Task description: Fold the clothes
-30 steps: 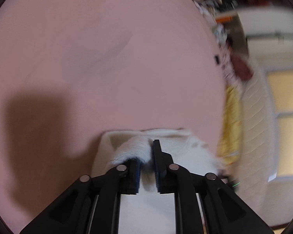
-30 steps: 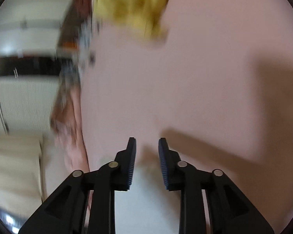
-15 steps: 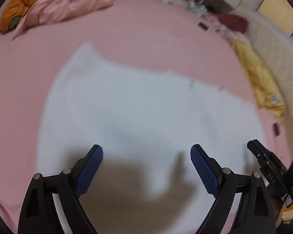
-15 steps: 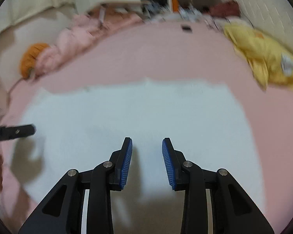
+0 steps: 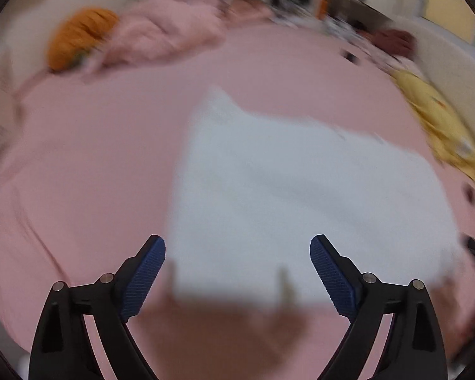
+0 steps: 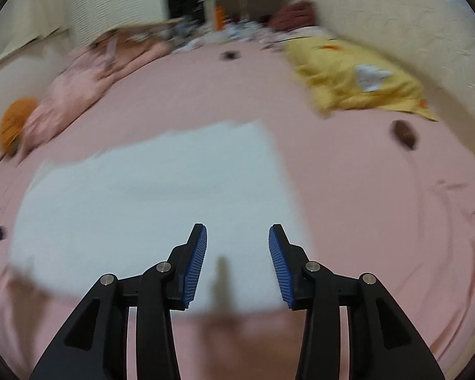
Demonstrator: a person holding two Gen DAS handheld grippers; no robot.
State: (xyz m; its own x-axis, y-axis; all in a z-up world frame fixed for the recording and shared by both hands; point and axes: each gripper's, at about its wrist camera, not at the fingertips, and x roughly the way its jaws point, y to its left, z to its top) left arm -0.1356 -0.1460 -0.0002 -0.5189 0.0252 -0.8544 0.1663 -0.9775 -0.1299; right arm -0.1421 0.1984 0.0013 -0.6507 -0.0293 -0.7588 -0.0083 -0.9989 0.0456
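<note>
A white cloth lies flat as a folded rectangle on the pink bed sheet. My left gripper hangs above its near left edge, jaws wide apart and empty. In the right wrist view the same white cloth spreads to the left, and my right gripper hovers over its near right corner. Its jaws are opening and hold nothing. The other gripper's black tip shows at each view's edge.
A crumpled yellow garment lies at the far right. A pink blanket heap and an orange cushion sit at the far left. A small dark object rests on the sheet right of the cloth. Clutter lines the bed's far edge.
The left gripper has let go of the white cloth and opened wide. Both grippers have pulled back and risen, so the whole cloth now lies in view. The right jaws have widened.
</note>
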